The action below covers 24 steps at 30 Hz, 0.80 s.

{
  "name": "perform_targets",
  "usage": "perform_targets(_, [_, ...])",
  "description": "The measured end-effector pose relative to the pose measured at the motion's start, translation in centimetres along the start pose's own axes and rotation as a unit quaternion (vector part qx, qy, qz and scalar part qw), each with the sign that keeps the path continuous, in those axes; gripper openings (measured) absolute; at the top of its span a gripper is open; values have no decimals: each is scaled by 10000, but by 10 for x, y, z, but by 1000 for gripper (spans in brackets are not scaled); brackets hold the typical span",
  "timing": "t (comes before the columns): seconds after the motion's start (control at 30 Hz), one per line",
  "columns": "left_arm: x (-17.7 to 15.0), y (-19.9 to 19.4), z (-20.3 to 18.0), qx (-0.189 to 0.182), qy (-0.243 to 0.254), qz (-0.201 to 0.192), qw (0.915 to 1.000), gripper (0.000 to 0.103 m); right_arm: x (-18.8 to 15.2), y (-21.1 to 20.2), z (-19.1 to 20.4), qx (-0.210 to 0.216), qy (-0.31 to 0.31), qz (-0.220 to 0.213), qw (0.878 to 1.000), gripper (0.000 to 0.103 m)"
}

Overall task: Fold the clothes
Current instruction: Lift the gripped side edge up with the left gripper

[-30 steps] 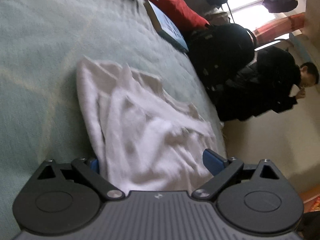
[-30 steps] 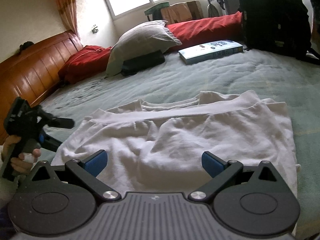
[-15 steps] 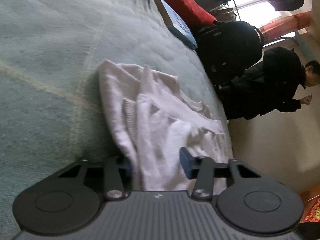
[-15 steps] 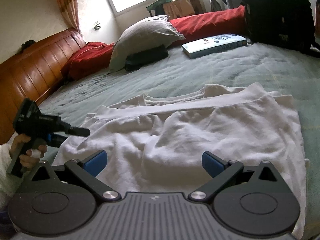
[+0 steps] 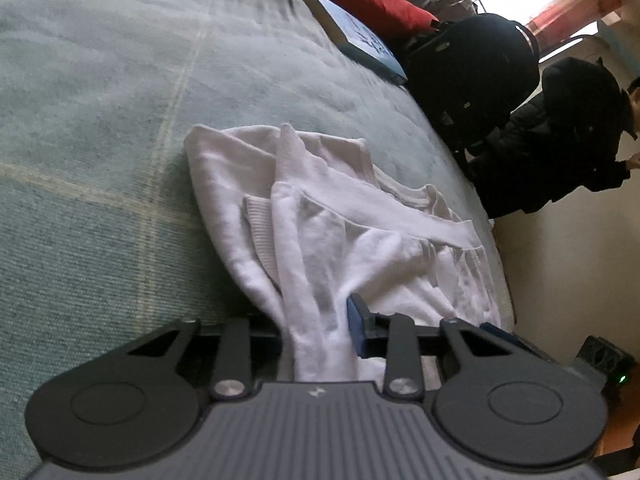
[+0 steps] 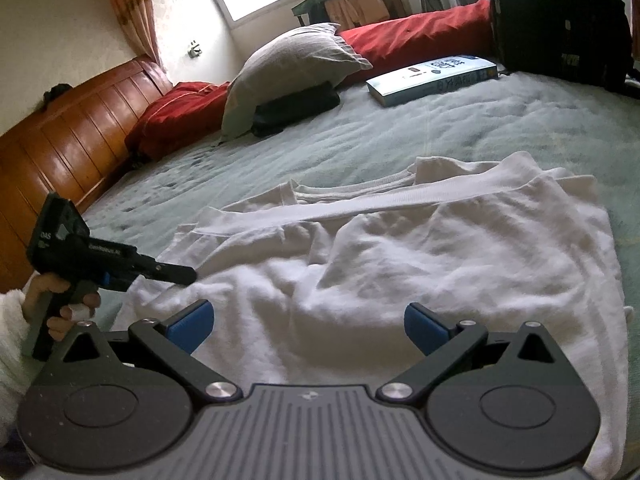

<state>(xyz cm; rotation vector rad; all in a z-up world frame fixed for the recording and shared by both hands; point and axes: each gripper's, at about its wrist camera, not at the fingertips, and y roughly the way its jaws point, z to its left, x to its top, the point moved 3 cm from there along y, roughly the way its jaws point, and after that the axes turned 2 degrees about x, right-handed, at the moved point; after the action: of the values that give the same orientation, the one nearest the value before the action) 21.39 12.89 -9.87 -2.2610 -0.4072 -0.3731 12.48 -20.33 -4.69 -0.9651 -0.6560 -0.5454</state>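
**Desk:** On the pale green bedspread [image 6: 460, 128], what is changing?

**Photographer:** A second ago the left gripper [image 5: 320, 328] stood wide over the near edge of the white garment [image 6: 400, 260]. Its jaws are now closing, with a bunched ridge of that cloth between the blue pads [image 5: 358, 330]. I judge the pinch is nearly made but not finished. The right gripper [image 6: 308, 326] has kept its place, spread wide above the near hem and holding nothing.

**Desk:** What does that mean for the fold?

**Photographer:** One corner is about to be in hand, so a lift and fold could follow. The right side has yet to take its own hold.

**Desk:** And the garment itself?

**Photographer:** It lies flat-ish on the bed, near the edge, partly doubled over. Soft knit, rumpled in shallow waves, with a ribbed band [image 6: 360, 206] running across it. The bedspread is fuzzy, crossed by faint pale lines. Beyond sit a grey pillow [image 6: 288, 68], a flat box [image 6: 432, 78] and a glossy wooden headboard [image 6: 68, 120].
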Motion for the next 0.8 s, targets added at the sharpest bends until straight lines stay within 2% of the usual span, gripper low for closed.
perform_targets(0.33, [0,1,-12,393,338,-28,9987,32,34,23,9,828,741,277,9934,103])
perform_targets(0.53, [-1,0,-11,359,361,-70,9987,32,51,63,13,735,956,400,9919,103])
perform_targets(0.67, [-1,0,-10,306,399,-71,9987,32,62,93,8,552,838,471,9938,103])
perform_targets(0.8, [-2,0,-10,296,423,-90,9986,32,72,120,-4,487,1013,549,9921,103])
